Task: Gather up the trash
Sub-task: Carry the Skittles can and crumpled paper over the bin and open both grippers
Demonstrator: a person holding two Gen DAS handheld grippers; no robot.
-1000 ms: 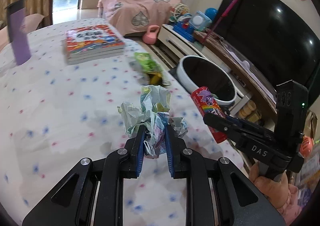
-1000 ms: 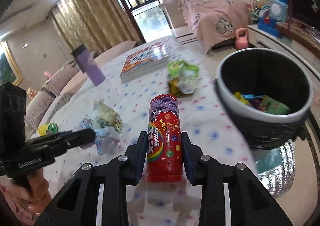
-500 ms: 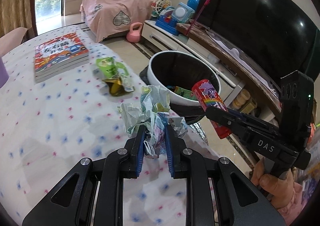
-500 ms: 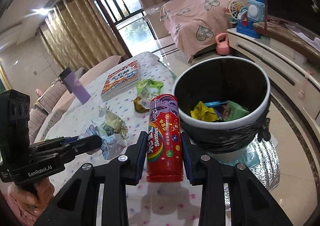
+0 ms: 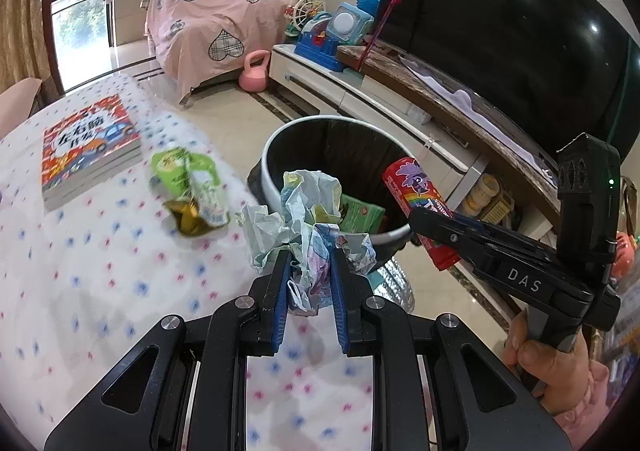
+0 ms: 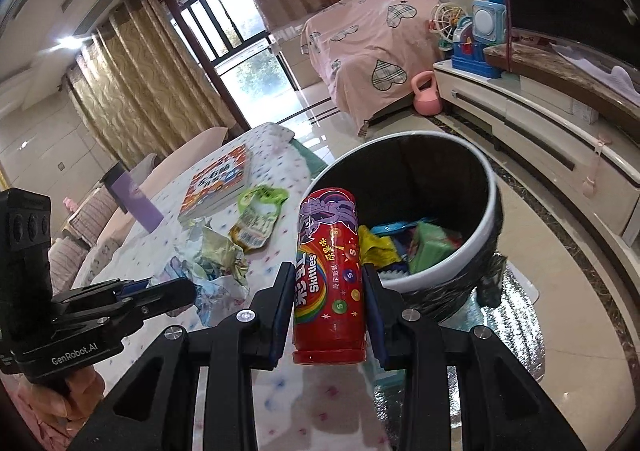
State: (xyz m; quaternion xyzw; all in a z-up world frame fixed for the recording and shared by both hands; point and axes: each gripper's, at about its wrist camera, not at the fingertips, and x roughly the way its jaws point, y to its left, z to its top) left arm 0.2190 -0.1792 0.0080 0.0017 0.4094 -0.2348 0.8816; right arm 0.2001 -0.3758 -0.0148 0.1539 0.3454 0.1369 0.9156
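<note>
My left gripper (image 5: 309,263) is shut on a crumpled paper wad (image 5: 304,211), held near the table's right edge by the bin. My right gripper (image 6: 327,275) is shut on a red Skittles can (image 6: 329,275), upright, just left of the bin's rim. The can also shows in the left wrist view (image 5: 420,207). The white bin with a black liner (image 6: 486,223) stands on the floor beside the table, with several wrappers inside; it also shows in the left wrist view (image 5: 280,139). A green and gold snack wrapper (image 5: 188,187) lies on the tablecloth.
A stack of books (image 5: 90,147) lies on the dotted tablecloth (image 5: 100,271) at the back. A purple bottle (image 6: 132,199) stands further back. A TV stand (image 6: 540,111), a pink kettlebell (image 6: 426,93) and a covered sofa (image 5: 216,23) lie beyond the bin.
Both grippers have moved right with their loads, from over the table toward the bin. The bin now sits directly ahead of both.
</note>
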